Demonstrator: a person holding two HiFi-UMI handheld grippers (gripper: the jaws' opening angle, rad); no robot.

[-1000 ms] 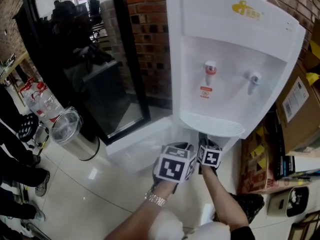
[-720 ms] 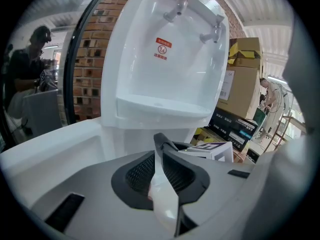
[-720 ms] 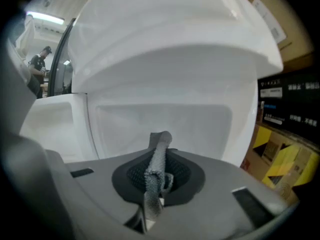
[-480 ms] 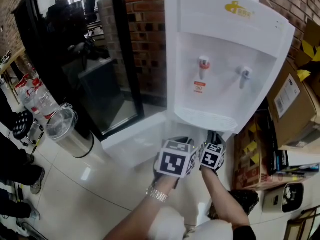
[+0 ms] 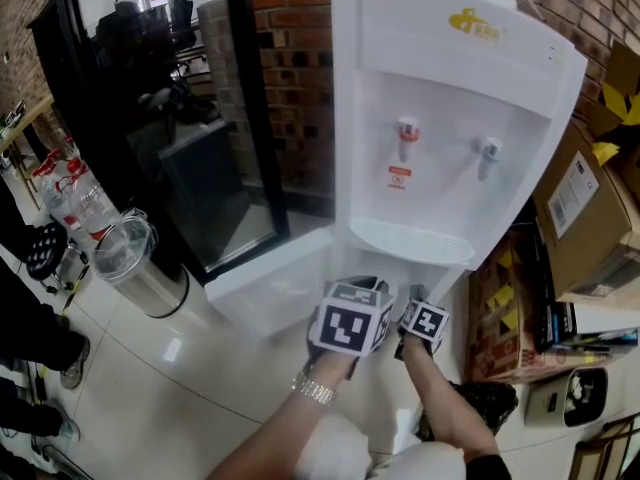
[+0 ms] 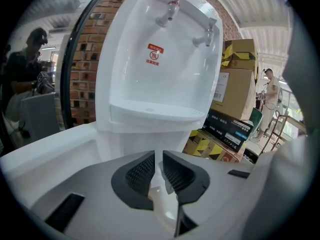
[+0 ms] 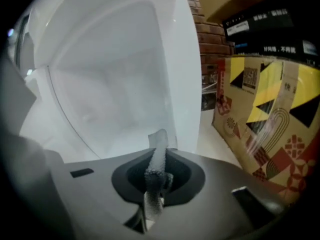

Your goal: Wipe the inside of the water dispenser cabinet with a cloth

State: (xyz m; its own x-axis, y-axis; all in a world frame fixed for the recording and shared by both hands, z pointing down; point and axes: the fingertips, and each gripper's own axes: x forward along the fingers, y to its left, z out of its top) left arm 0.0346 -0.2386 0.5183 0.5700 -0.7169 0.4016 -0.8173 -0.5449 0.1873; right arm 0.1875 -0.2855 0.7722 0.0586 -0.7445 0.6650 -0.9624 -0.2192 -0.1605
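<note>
The white water dispenser (image 5: pixel 450 118) stands against a brick wall, its lower cabinet door (image 5: pixel 270 278) swung open to the left. Both grippers are low in front of the cabinet opening, under the drip tray (image 5: pixel 415 243). My right gripper (image 7: pixel 159 171) is shut on a grey-white cloth (image 7: pixel 159 154), which sticks up between the jaws and faces the white cabinet interior (image 7: pixel 115 84). In the head view it (image 5: pixel 415 298) sits just right of the left gripper (image 5: pixel 362 288). The left gripper (image 6: pixel 159 171) has its jaws together and looks up at the taps (image 6: pixel 170 9).
A steel bin (image 5: pixel 140 268) and water bottles (image 5: pixel 70 193) stand left of a black-framed glass door (image 5: pixel 250 118). Cardboard boxes (image 5: pixel 575 208) crowd the dispenser's right side, close to the right gripper (image 7: pixel 265 109). People stand at the left edge (image 5: pixel 20 308).
The right gripper with the cloth has shifted slightly down and back from under the drip tray. The left gripper has stayed about where it was.
</note>
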